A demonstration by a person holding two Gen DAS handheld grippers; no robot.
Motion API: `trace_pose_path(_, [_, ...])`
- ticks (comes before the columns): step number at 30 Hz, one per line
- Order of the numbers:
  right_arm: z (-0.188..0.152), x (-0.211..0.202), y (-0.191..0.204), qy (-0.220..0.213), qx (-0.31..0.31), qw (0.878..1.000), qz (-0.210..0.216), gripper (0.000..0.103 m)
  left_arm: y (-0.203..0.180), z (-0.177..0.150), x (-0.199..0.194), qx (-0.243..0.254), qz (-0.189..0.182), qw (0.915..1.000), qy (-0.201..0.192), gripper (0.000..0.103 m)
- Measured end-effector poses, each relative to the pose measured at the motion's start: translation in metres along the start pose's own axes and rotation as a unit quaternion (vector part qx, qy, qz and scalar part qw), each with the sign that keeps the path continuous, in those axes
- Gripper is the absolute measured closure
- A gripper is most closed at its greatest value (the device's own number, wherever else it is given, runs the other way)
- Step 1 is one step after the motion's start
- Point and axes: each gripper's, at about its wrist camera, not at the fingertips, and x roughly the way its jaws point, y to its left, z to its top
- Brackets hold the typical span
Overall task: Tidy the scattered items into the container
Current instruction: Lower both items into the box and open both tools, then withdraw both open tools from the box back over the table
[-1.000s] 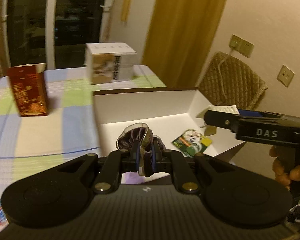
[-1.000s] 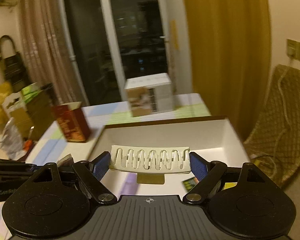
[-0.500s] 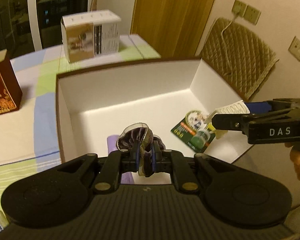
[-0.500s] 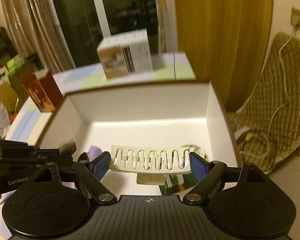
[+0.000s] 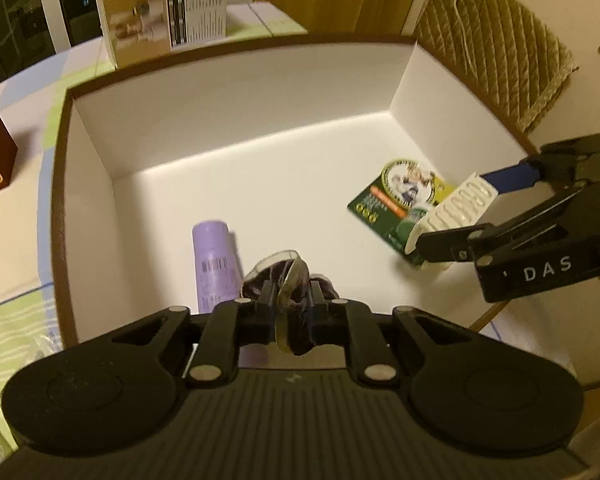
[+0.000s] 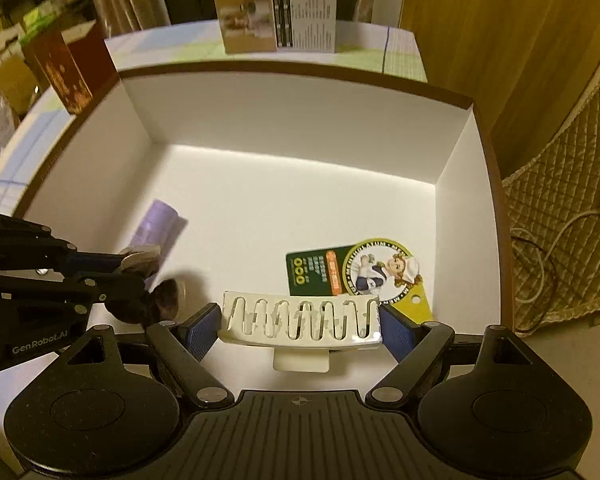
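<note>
Checked cloth in pale green, blue and cream covered the surface (image 5: 16, 216), and a dark glass door stood behind it. Over the second before, both grippers had swung from level with the rim to a steep downward look into the wide white cardboard box with a brown rim (image 5: 260, 92), so the carry was judged finished and only the release remained.

Left gripper (image 5: 291, 316) was pressed together on a dark purple velvet scrunchie with a pale sheer trim (image 5: 288, 280), held above the box floor near the front wall. Just beyond it a lilac cylindrical roll with a barcode (image 5: 214, 256) lay on the floor.

Right gripper (image 6: 300, 326) pinched a cream plastic claw hair clip with slotted teeth (image 6: 300, 320) by its two ends, hanging over the near right part of the box. Below and past the clip lay a green and yellow printed card packet with a cartoon figure (image 6: 356, 268).

Outside the box stood a white printed carton (image 6: 276, 12) and a dark red carton (image 6: 72, 76).
</note>
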Motion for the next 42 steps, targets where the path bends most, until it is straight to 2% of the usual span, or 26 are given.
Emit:
trace_pose_path(1, [0.0, 0.002, 0.0, 0.004, -0.004, 1.0, -0.004, 0.017, 0.0, -0.001, 0.002, 0.0, 0.003, 1.0, 0.004, 0.091])
trace_pose_path(4, [0.0, 0.008, 0.001, 0.022, -0.013, 1.0, -0.017, 0.017, -0.001, -0.002, 0.004, -0.005, 0.008, 0.9999, 0.009, 0.079])
trace_pose_path(6, [0.0, 0.01, 0.001, 0.036, -0.016, 0.999, -0.021, 0.017, 0.001, -0.002, 0.003, -0.011, 0.013, 0.9998, 0.009, 0.06])
trace_pose_path(7, [0.0, 0.011, 0.001, 0.038, -0.019, 0.999, -0.025, 0.017, 0.002, -0.002, 0.002, -0.013, 0.014, 0.9998, 0.008, 0.055])
trace_pose_path(9, [-0.003, 0.008, 0.0, 0.035, -0.018, 0.999, -0.036, 0.0, 0.003, -0.002, 0.0, -0.016, 0.018, 0.9997, 0.007, 0.045])
trace_pose_path(14, [-0.003, -0.003, -0.005, 0.027, -0.007, 0.999, -0.04, 0.0, 0.004, 0.0, -0.004, -0.025, 0.021, 0.9995, 0.005, 0.026])
trace_pose_path(18, [-0.003, -0.011, -0.005, 0.023, -0.007, 0.999, -0.045, 0.0, -0.001, 0.001, -0.01, -0.014, 0.023, 0.9996, -0.002, 0.02])
trace_pose_path(24, [-0.004, -0.024, -0.003, 0.013, -0.004, 0.999, -0.049, 0.0, -0.005, 0.003, -0.022, -0.01, 0.024, 0.9995, -0.016, 0.016])
trace_pose_path(31, [-0.006, -0.04, -0.001, -0.004, 0.011, 0.998, -0.054, 0.0, -0.006, 0.002, -0.038, -0.012, 0.026, 0.9992, -0.029, 0.015])
trace_pose_path(42, [-0.02, -0.086, 0.017, -0.084, 0.068, 0.994, -0.036, 0.0, -0.006, -0.016, -0.091, 0.003, 0.029, 0.996, -0.084, 0.015])
